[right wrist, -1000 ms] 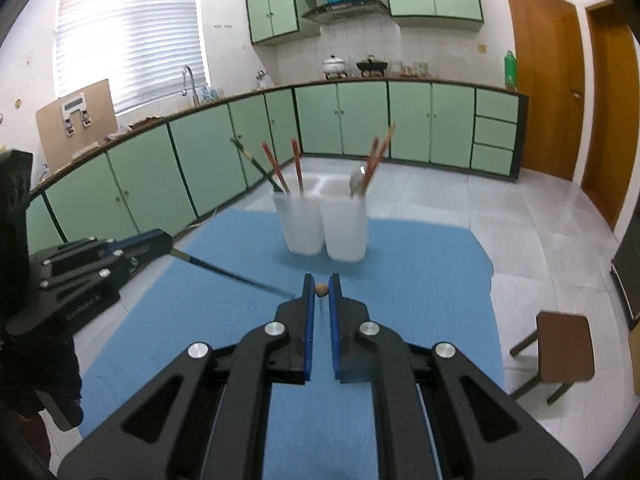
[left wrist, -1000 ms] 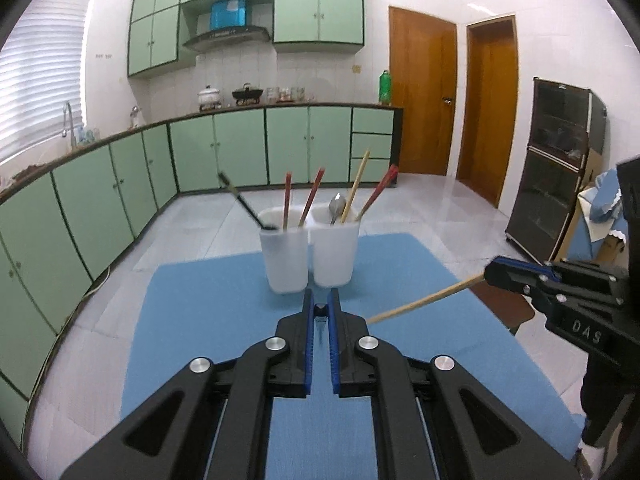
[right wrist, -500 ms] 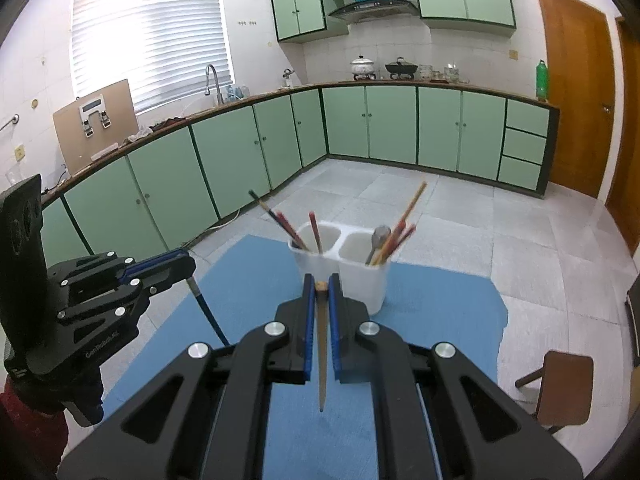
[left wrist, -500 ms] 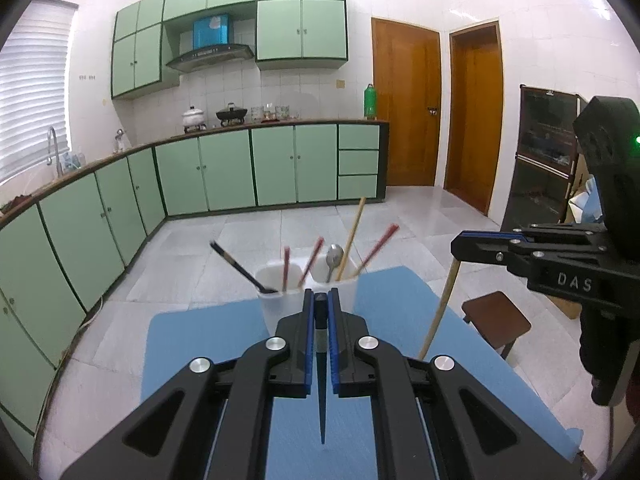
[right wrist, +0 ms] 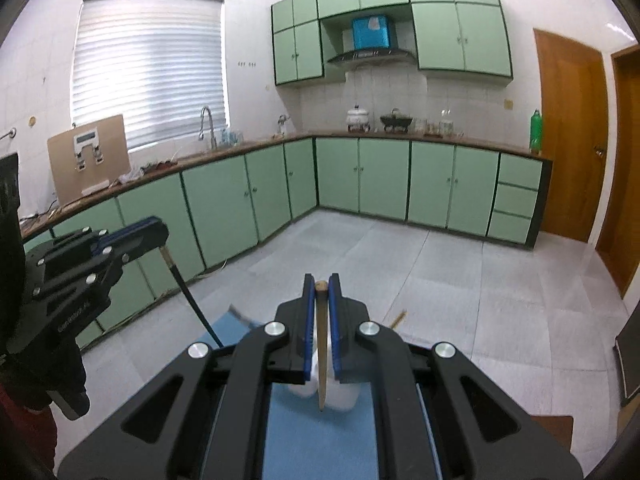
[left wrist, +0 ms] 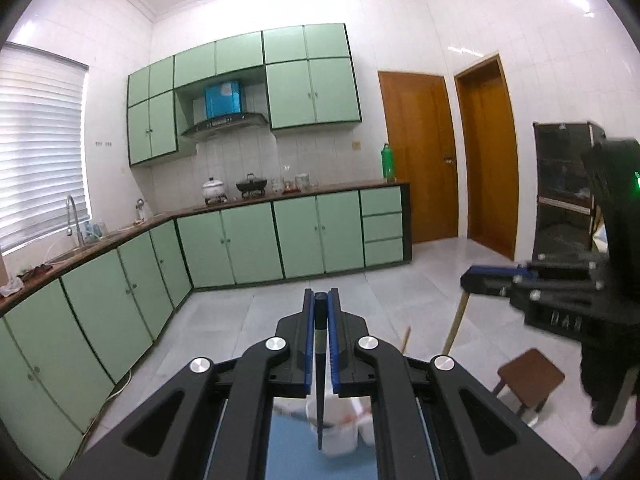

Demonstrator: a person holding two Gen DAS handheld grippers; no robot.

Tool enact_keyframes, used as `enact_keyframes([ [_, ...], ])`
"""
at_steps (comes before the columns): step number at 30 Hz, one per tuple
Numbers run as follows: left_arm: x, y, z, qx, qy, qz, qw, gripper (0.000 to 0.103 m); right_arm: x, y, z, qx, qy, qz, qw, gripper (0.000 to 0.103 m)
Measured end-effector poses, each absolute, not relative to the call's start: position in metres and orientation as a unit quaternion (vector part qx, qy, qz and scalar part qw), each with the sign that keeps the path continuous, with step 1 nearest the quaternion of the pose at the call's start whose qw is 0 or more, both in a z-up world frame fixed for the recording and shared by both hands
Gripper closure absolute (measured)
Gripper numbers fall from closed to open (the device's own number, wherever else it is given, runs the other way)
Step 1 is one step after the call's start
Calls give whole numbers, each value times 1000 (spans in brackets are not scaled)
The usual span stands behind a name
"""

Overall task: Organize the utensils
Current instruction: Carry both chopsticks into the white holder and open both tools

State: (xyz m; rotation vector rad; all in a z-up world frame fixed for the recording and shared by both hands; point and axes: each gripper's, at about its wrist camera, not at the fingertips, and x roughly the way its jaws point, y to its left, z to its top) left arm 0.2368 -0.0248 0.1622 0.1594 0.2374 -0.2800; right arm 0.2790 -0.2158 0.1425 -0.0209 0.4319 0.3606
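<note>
Left gripper point(left wrist: 320, 300): jaws closed on a black chopstick point(left wrist: 319, 380), which is clamped near its blunt top end and hangs point-down between the blue pads. Its tip sits in front of a white utensil holder point(left wrist: 340, 438) standing on a blue mat point(left wrist: 296, 448); whether the tip touches the holder cannot be determined, and the holder itself is blurred and largely hidden by the gripper body. Right gripper point(right wrist: 321, 290): jaws closed on a pale wooden chopstick point(right wrist: 322, 356), likewise held near its top and pointing down over the white holder point(right wrist: 340, 394) on the mat point(right wrist: 320, 440). Each gripper appears in the other's view — the right gripper point(left wrist: 480, 280) at the right of the left wrist view with the wooden stick point(left wrist: 454, 330) slanting below it, the left gripper point(right wrist: 154, 230) at the left of the right wrist view with the black stick point(right wrist: 192, 300) below. The tips of other utensils rise from the holder, one wooden end point(right wrist: 398, 318) among them. Green cabinets point(right wrist: 400, 180) line the background.
</note>
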Motion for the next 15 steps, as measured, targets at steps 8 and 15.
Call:
enact_keyframes([
  [8,295,-38,143,49,132,-150,979,97,326,-216,132,-1,206,164,965,97],
  [15,331,-31,93,21,193,-151,969,97,359,-213,88,4,253,168,953,96],
])
